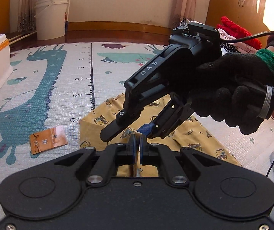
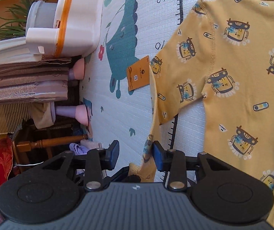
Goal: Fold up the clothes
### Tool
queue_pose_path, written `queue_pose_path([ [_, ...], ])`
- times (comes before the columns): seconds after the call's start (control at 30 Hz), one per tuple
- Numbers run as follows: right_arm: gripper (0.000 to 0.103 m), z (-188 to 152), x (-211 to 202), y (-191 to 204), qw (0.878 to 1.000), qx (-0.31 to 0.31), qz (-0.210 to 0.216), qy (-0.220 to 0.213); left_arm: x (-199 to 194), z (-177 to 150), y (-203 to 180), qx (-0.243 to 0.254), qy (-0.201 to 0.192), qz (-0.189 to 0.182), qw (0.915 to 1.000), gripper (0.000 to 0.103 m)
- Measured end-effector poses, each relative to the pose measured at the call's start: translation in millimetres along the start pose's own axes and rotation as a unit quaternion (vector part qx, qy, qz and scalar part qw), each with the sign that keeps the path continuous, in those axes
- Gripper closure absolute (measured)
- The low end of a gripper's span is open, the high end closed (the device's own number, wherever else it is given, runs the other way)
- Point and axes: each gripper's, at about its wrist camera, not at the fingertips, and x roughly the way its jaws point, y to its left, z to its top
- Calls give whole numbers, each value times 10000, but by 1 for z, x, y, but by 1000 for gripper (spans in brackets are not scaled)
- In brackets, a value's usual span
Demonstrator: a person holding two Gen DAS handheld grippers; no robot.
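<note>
On play mat (image 1: 47, 88): left claw (image 1: 137, 142) pinching yellow shirt (image 2: 232, 88); right claw (image 2: 135, 158) spread; white bucket (image 1: 50, 15) contents unseen.

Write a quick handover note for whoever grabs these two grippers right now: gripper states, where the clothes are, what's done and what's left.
Left gripper: shut, apparently pinching a sleeve end of the yellow shirt.
Right gripper: open, the lifted sleeve strip between its fingers, not clamped.
The shirt lies flat on the play mat; an orange card sits beside the sleeve. More clothes are piled at the mat's far edge.
Done: shirt spread out. Left: fold sleeves in, fold the body, then the pile.
</note>
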Motion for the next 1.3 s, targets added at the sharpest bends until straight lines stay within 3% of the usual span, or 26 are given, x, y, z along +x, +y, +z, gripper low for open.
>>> queue_pose_path([
  [0.07, 99, -4, -6, 0, 9998, -190, -43, -25, -1, -1, -4, 123, -26, -75, 9999, 103],
  [0.17, 99, -10, -16, -1, 9995, -298, -22, -139, -2, 2, -3, 9, -9, -326, 9995, 102],
  [0.37, 99, -15, -51, 7, 9981, -541, 44, -295, -13, 2, 22, -734, -91, -891, 9933, 100],
  [0.47, 99, -9, -77, 10, 9969, -599, 116, -502, -4, -9, 25, -838, 289, -783, 9930, 94],
  [0.63, 99, 6, -116, 14, 9931, -670, 254, -932, 22, -45, 11, -757, 1131, -486, 9895, 94],
  [0.8, 99, 20, -144, 13, 9887, -746, 272, -1270, 31, -73, -7, -940, 1661, -654, 9794, 94],
  [1.03, 99, 32, -158, 11, 9857, -721, 417, -1467, 29, -79, -11, -1417, 1724, -572, 9731, 93],
  [1.07, 99, 32, -158, 12, 9855, -728, 447, -1464, 29, -79, -11, -1444, 1714, -525, 9732, 103],
  [1.1, 99, 31, -159, 14, 9853, -754, 469, -1461, 28, -78, -11, -1481, 1688, -520, 9731, 103],
  [1.3, 99, 30, -179, 21, 9823, -818, 554, -1593, 20, -60, -22, -1205, 1342, -789, 9804, 103],
])
